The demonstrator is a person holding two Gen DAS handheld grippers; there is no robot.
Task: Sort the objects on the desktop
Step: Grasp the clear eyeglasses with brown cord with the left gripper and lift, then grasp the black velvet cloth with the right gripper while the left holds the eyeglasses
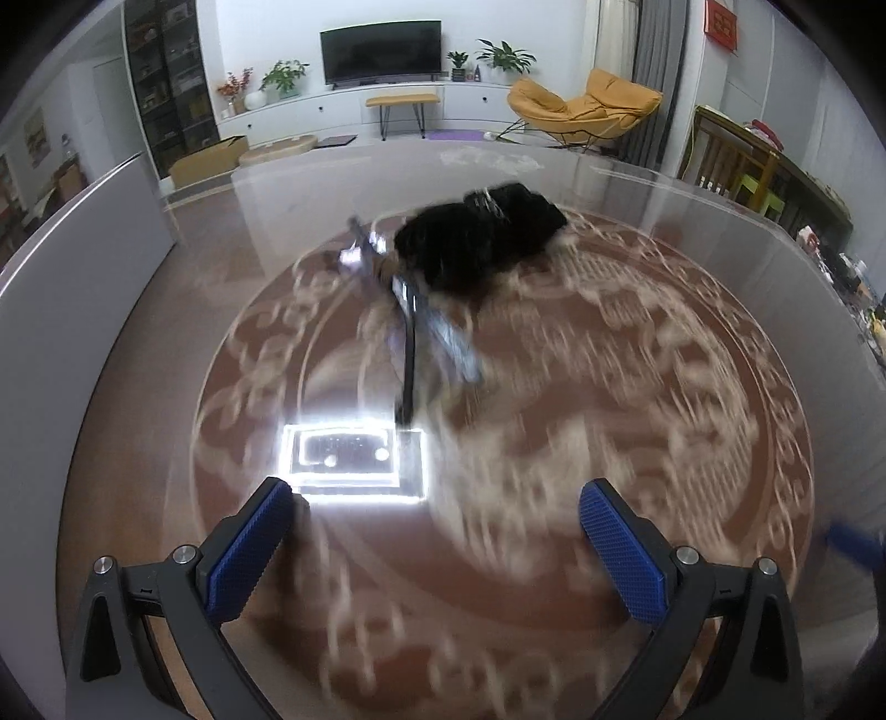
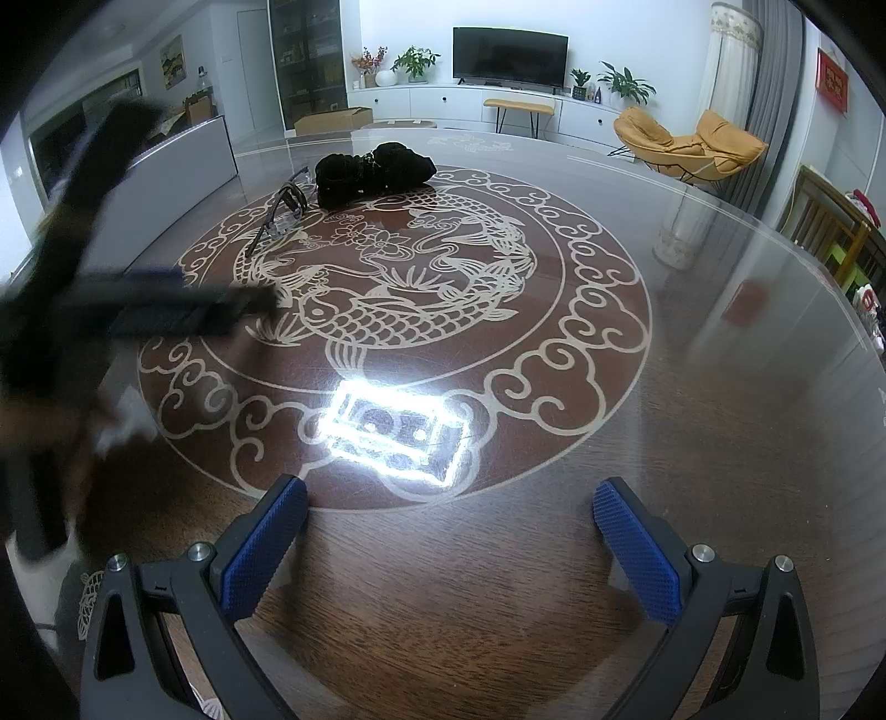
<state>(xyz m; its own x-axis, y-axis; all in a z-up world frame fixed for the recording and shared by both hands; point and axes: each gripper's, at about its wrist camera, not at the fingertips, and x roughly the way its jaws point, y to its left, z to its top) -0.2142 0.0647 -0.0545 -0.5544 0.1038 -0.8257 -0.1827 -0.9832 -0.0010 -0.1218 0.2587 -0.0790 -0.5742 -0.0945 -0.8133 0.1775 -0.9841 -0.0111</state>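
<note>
**Both grippers spread wide above a round glass-topped table, objects grouped at the far side**

The left gripper [image 1: 437,545] hangs over the table [image 1: 637,432] with its blue-padded fingers [image 1: 243,554] spread wide and nothing between them. Its view is smeared by motion blur, so fine detail is lost. The right gripper [image 2: 448,548] is likewise wide apart and holds nothing, its picture sharp.

The task's things sit together toward the far-left part of the table. A black pouch [image 2: 374,171] of crumpled fabric lies on the outer ring of the fish pattern, and a pair of glasses [image 2: 282,213] with dark arms and clear lenses lies just beside it on its near-left side; whether the two touch cannot be told. In the left wrist view the same pouch [image 1: 479,238] and glasses [image 1: 421,321] appear straight ahead of the open fingers, the glasses nearer.

The near half of the table, in front of both grippers, is bare wood and pattern, marked only by the bright rectangular reflection of a ceiling light [image 2: 396,429]. The table's far rim [image 2: 609,152] curves well beyond the pouch. In the right wrist view the left gripper [image 2: 149,307] crosses the left side as a dark blur, between the camera and the glasses.

Beyond the rim stand a yellow lounge chair [image 2: 686,138] and a television [image 2: 509,52].
</note>
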